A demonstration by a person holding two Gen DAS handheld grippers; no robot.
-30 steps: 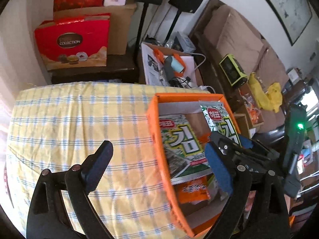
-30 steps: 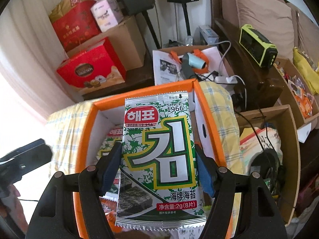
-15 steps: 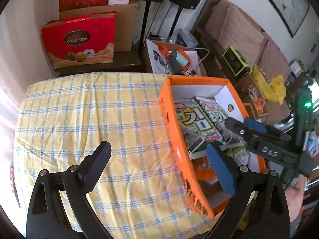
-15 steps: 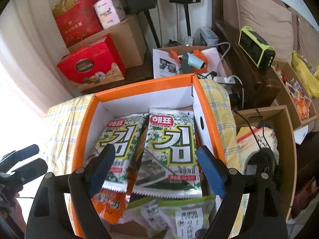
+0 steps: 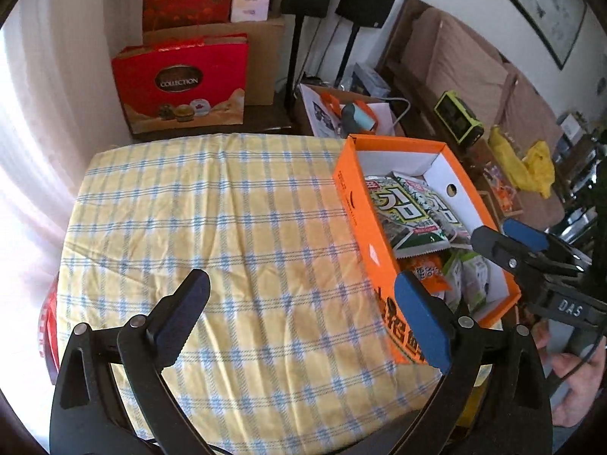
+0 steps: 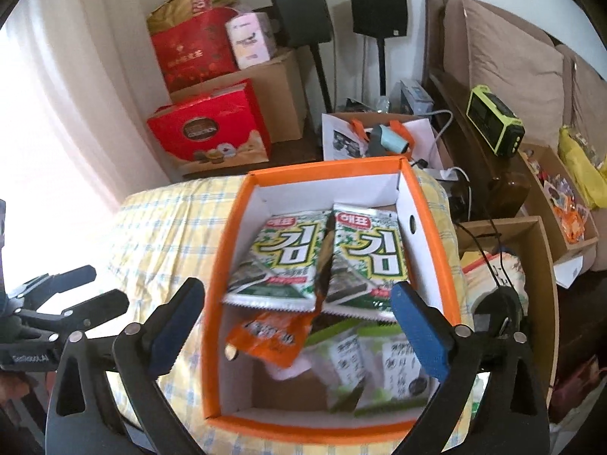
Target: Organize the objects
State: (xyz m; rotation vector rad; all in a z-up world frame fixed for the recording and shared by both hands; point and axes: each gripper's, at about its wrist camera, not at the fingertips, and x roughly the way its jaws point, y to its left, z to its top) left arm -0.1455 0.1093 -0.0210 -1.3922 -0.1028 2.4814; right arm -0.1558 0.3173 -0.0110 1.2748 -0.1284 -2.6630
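An orange box stands at the right end of a table with a yellow checked cloth. Two green seaweed packets lie side by side inside it, over an orange snack packet and pale green packets. The packets also show in the left wrist view. My right gripper is open and empty above the box's near end. My left gripper is open and empty over the cloth, left of the box.
Behind the table stand a red gift box, cardboard boxes, two speakers on stands and a paper bag. A brown sofa and a wooden crate are to the right.
My right gripper let go of the seaweed packet, which now lies in the box beside the other, and drew back. My left gripper also pulled back from the box.
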